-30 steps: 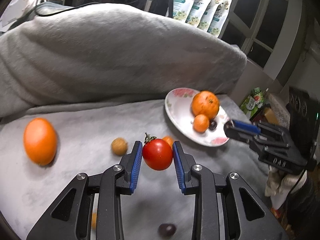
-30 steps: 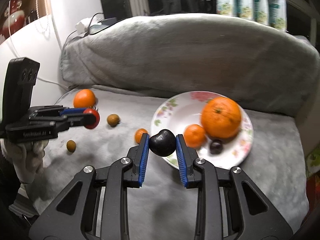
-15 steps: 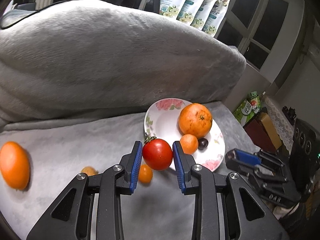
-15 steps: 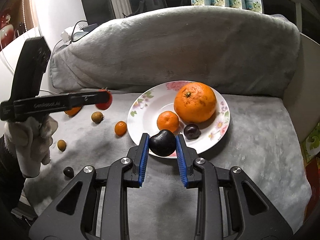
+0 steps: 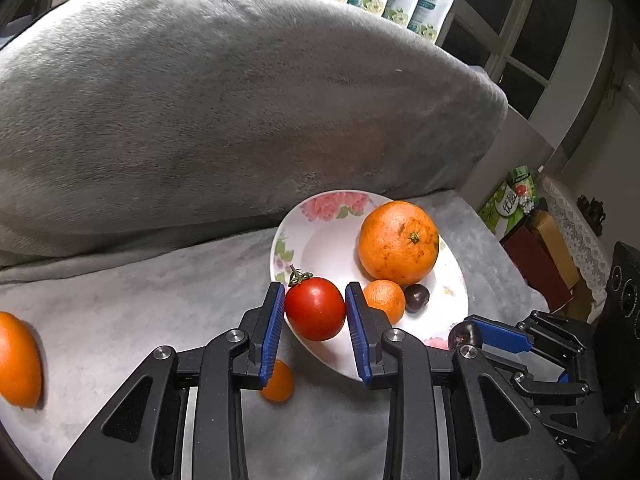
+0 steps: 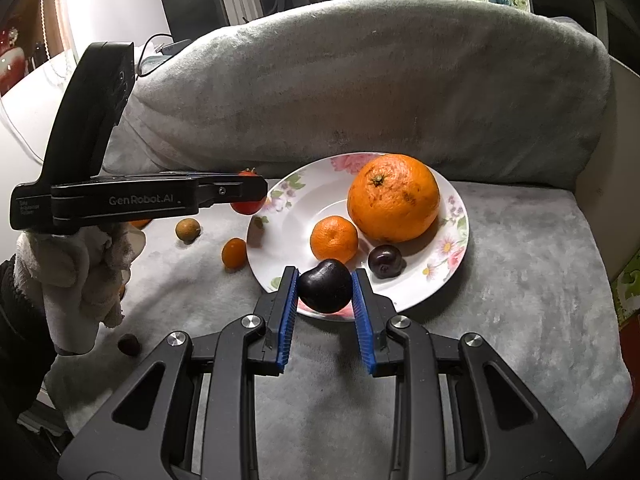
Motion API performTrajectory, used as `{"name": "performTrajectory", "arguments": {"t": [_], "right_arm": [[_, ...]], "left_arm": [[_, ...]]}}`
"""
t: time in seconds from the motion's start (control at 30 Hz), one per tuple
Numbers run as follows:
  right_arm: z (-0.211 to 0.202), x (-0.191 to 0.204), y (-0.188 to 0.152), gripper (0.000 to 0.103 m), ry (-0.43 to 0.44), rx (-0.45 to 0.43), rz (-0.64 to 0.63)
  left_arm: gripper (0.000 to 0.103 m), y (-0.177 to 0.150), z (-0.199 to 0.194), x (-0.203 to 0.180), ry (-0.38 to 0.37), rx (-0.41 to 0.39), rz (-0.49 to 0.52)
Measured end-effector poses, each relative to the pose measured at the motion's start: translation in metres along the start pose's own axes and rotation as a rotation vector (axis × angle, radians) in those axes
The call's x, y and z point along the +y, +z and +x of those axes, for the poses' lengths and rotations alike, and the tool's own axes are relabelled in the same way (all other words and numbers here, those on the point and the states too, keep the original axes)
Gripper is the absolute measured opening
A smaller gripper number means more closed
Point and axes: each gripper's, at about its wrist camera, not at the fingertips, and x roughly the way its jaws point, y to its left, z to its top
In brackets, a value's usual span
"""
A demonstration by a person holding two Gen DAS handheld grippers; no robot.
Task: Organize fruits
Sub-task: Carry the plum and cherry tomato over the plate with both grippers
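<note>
1. The left claw (image 5: 315, 312) pinches a tomato (image 5: 315, 309) at its widest sides; the skin looks smooth and soft, so only a light squeeze.
2. The right claw (image 6: 325, 289) pinches a dark plum (image 6: 325, 286), likely slippery.
3. The plate (image 6: 304, 196) lies just beyond both claws.

Surface: a seat covered in grey plush cloth (image 6: 520, 264), its back edge running under a tall cushion draped in the same cloth (image 6: 360, 80).
Plate: a white floral plate (image 6: 456, 216) lies on the seat near the back edge, just in front of the cushion.
Kumquat: a small orange one (image 6: 234, 253) lies just beside the plate's left rim (apart from it, as far as the right wrist view shows).
Brownish round fruit: (image 6: 187, 229) lies left of the kumquat, nearer the back edge.
Dark small fruit: (image 6: 129, 345) lies near the seat's front left corner.
Orange: a large one (image 5: 18, 360) lies far left on the seat, well apart from the plate.
</note>
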Motion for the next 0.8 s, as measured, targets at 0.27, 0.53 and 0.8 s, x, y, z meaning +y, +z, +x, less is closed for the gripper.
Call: {"name": "performTrajectory", "arguments": {"t": [0.27, 0.53, 0.8], "right_arm": [[0.007, 0.001, 0.001, 0.028, 0.005, 0.010, -0.008], [0.009, 0.003, 0.002, 0.028, -0.002, 0.012, -0.015], [0.005, 0.004, 0.005, 0.072, -0.026, -0.020, -0.024]], "left_arm": [[0.029, 0.003, 0.005, -0.005, 0.008, 0.005, 0.012], [0.030, 0.004, 0.008, -0.009, 0.019, 0.014, 0.031], [0.067, 0.007, 0.003, -0.012, 0.029, -0.011, 0.034]]}}
